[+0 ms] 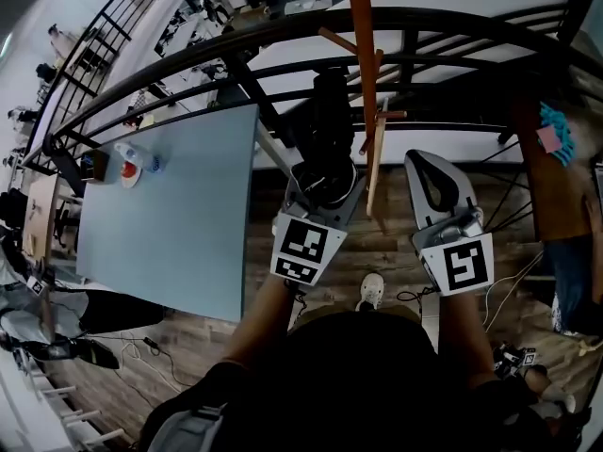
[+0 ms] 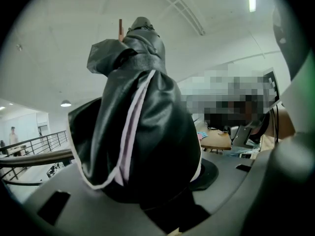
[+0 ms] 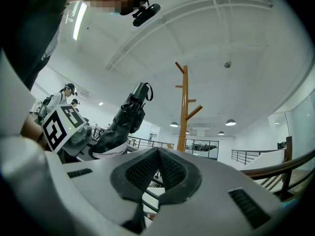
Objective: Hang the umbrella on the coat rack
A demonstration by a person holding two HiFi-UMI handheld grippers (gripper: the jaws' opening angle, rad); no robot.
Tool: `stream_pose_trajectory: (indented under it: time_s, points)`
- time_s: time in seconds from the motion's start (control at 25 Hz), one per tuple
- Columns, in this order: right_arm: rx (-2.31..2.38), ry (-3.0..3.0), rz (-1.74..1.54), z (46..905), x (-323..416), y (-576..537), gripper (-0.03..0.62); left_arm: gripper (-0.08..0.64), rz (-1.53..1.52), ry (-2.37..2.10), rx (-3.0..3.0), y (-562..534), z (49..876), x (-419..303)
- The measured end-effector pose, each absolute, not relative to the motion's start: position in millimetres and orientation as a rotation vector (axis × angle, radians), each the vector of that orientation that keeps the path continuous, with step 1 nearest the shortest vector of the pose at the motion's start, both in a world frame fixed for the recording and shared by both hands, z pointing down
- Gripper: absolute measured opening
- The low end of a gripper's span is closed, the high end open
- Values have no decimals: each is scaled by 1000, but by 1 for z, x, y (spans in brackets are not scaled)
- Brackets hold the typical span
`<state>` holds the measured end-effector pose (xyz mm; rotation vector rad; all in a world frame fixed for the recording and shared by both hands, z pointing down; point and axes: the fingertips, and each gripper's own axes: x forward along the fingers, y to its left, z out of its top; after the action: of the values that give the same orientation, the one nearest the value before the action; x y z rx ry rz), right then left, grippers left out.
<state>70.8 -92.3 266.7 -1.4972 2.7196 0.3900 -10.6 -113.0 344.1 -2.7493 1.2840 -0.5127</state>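
Note:
A folded black umbrella (image 1: 326,130) with pale trim stands upright in my left gripper (image 1: 323,185), whose jaws are shut on its lower part. In the left gripper view the umbrella (image 2: 142,132) fills the middle between the jaws of the left gripper (image 2: 150,195), and a wooden tip (image 2: 120,26) shows behind its top. The wooden coat rack (image 1: 361,55) with short pegs rises just right of the umbrella. My right gripper (image 1: 421,163) is beside the rack's pole, its pads meeting with nothing between them. The right gripper view shows that gripper (image 3: 157,154), the umbrella (image 3: 125,119) at left and the coat rack (image 3: 184,107) ahead.
A blue-grey table (image 1: 179,215) stands at the left with small items (image 1: 132,163) on its far end. A curved black railing (image 1: 283,28) runs behind the rack. A wooden desk (image 1: 556,196) is at the right. Cables (image 1: 513,285) lie on the wood floor.

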Motion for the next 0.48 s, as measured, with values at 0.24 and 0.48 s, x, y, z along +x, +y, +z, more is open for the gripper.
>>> stream_pose_trajectory:
  time_s: [0.24, 0.48]
  points:
    - [-1483, 2715, 410, 260, 88, -109, 29, 227, -496, 1293, -2733, -129, 335, 7]
    - [-1459, 2705, 440, 253, 93, -120, 29, 227, -486, 1302, -2714, -142, 330, 14]
